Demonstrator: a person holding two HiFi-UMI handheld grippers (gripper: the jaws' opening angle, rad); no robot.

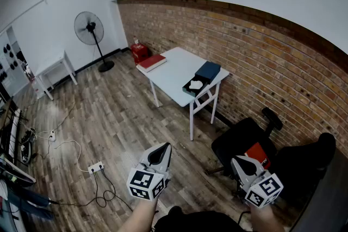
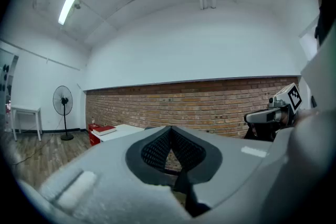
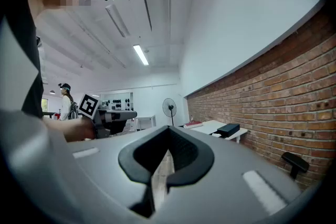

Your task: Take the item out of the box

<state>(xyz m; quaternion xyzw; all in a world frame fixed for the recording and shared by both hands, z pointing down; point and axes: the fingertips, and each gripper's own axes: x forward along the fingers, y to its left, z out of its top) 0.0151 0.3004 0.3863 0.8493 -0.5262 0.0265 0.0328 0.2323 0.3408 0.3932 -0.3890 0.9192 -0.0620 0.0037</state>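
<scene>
At the far side of the room, against the brick wall (image 1: pixel 261 57), stands a white table (image 1: pixel 174 76). The open box (image 1: pixel 191 91) sits at the table's near right end with the white item (image 1: pixel 195 85) inside it. A dark blue case (image 1: pixel 208 70) lies just beside the box on the far side. A red book (image 1: pixel 152 62) is at the table's far left end.

Both grippers are held low and near the person, well apart from the table. The left gripper (image 1: pixel 163 149) is clenched, its jaw tips meeting with nothing between them. The right gripper (image 1: pixel 237 162) is also clenched and empty.

A black office chair (image 1: pixel 244 141) stands near right, between the right gripper and the table. A standing fan (image 1: pixel 89 28) is at far left, and a power strip (image 1: pixel 96 167) lies on the wood floor (image 1: pixel 109 117) at near left.
</scene>
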